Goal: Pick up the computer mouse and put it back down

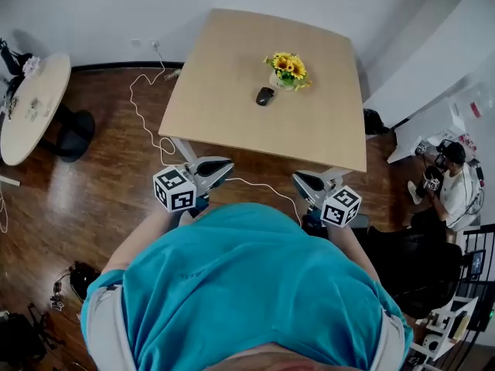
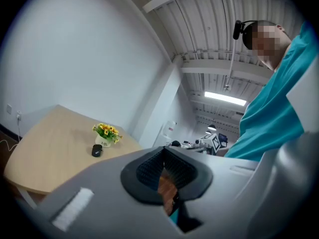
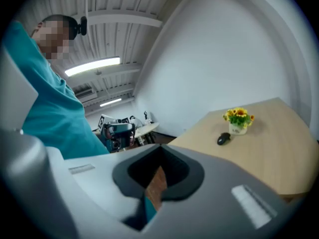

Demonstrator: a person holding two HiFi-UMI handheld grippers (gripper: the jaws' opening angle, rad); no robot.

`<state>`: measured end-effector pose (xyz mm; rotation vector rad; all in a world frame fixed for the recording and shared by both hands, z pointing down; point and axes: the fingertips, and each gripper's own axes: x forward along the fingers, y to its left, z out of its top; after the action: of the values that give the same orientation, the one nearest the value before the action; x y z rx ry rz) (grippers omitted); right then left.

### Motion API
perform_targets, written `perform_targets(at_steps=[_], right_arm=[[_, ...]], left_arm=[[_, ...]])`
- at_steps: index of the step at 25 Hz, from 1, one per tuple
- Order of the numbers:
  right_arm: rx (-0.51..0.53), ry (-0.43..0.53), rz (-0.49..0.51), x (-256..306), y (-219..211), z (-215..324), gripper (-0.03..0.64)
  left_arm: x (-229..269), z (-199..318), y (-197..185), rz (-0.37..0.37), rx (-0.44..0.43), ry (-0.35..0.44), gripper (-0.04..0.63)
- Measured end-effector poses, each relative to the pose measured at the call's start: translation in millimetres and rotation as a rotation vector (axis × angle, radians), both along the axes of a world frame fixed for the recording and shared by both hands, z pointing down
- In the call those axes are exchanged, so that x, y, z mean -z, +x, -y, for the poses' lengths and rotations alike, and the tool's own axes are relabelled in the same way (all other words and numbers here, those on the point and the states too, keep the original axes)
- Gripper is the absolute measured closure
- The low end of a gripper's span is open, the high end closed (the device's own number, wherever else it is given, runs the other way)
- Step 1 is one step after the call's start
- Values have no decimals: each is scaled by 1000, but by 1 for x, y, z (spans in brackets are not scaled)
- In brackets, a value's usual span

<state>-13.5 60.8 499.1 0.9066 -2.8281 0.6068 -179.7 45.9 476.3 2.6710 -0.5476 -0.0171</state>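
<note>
A black computer mouse (image 1: 265, 96) lies on the light wooden table (image 1: 224, 114), just left of a small white pot of yellow flowers (image 1: 287, 71). Both grippers hang close to the person's body, short of the table's near edge and well away from the mouse. My left gripper (image 1: 223, 167) and right gripper (image 1: 300, 179) point inward toward each other. The left gripper view shows my left gripper (image 2: 164, 169) with its jaws together and empty, and the mouse (image 2: 96, 150) far off. My right gripper (image 3: 158, 172) looks the same, with the mouse (image 3: 224, 139) distant.
A white cable (image 1: 143, 110) snakes over the wooden floor left of the table. A round white table (image 1: 31, 103) stands at far left. Someone sits at a cluttered desk (image 1: 452, 180) on the right. A dark bag (image 1: 81, 278) lies on the floor at lower left.
</note>
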Motion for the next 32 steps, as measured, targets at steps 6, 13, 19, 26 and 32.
perform_targets(at_steps=[6,13,19,26,32], right_arm=[[-49,-40,11,-4,7,41,615],[8,-59,79,-36,82,112,615],[169,-19,87,-25,128,177,615],[156,8,88,-13,141,235,615],[89,-25,48,-21,112,250,615]], left_arm=[[-10,59,16,30,-64,-25,589],[-29,126,90,104,8,-66,589],[-29,171,148,146,134,-102,589],[-33,213,152,201,163,-102,566],[-66,259,122,258,172,-128,519]])
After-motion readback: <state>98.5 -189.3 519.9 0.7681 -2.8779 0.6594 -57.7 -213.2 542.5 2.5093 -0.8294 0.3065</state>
